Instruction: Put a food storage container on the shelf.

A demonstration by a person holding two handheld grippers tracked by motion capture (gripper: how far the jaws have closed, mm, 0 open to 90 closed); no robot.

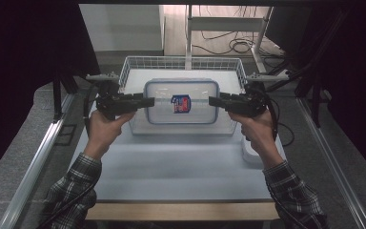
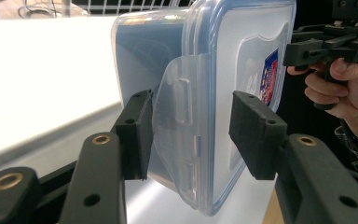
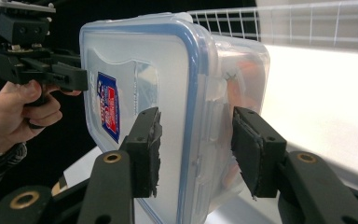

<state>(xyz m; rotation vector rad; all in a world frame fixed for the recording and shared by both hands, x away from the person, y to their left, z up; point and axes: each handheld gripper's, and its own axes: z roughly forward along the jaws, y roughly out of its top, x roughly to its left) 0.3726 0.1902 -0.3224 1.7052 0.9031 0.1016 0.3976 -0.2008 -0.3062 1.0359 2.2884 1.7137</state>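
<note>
A clear plastic container (image 1: 181, 101) with a blue-rimmed lid and a red and blue label hangs level over the wire basket (image 1: 181, 59). My left gripper (image 1: 147, 101) clamps its left short end and my right gripper (image 1: 214, 101) its right short end. In the left gripper view the jaws (image 2: 189, 126) straddle the side latch of the container (image 2: 223, 70), with the lid turned toward the right gripper (image 2: 307, 49). The right gripper view has its jaws (image 3: 196, 140) pressed on lid and body of the container (image 3: 168, 70), and the left gripper (image 3: 70, 74) holds the far end.
The white wire basket sits at the back of the white table top (image 1: 171, 167). A small white object (image 1: 250, 152) lies by my right forearm. Metal rails (image 1: 38, 157) run along both sides, and a wooden strip (image 1: 181, 211) marks the front edge.
</note>
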